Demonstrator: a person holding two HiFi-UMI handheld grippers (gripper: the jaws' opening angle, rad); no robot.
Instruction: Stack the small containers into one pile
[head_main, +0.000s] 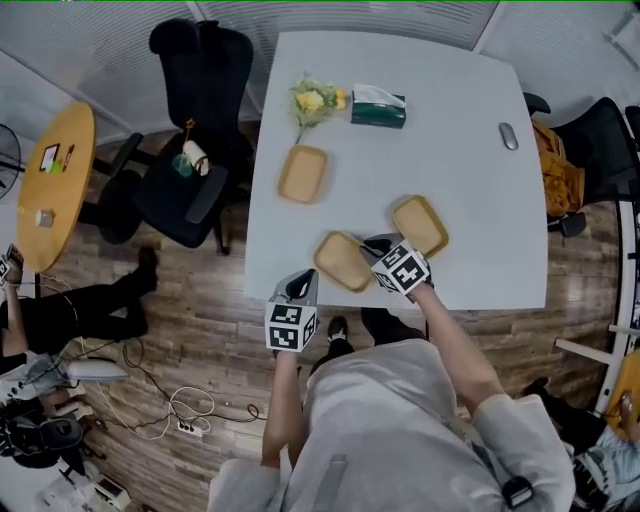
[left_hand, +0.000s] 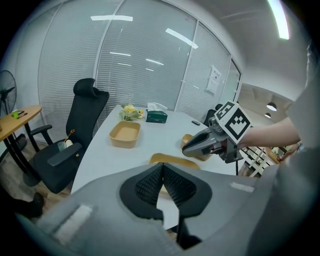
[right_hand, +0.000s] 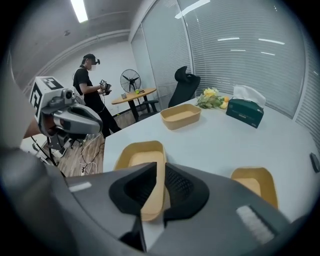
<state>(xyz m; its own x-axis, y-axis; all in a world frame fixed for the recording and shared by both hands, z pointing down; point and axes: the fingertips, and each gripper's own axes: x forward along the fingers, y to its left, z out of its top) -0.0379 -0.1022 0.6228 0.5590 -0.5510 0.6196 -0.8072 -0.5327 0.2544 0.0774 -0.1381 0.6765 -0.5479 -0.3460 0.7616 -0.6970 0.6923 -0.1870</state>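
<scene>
The left gripper (head_main: 303, 285) hangs off the table (head_main: 400, 170) edge, jaws pressed together and empty. The right gripper (right_hand: 159, 172) straddles a long wall of the near tray (right_hand: 142, 152), jaws spread, not clamping it. A second tray (head_main: 420, 224) sits near its right. The third tray (head_main: 303, 173) lies farther back, well apart.

Head view steeply down on table (head_main: 450, 170); both gripper views low, near, sharing its top

Left gripper (head_main: 301, 284) and right gripper (head_main: 374, 246) look alike: matte grey shells, black ribbed pads (left_hand: 147, 187) lining the jaws. Behind the jaws sits a white cube (head_main: 291, 326) with black square markers. Clothing: light grey short-sleeved shirt (head_main: 390, 420).
</scene>
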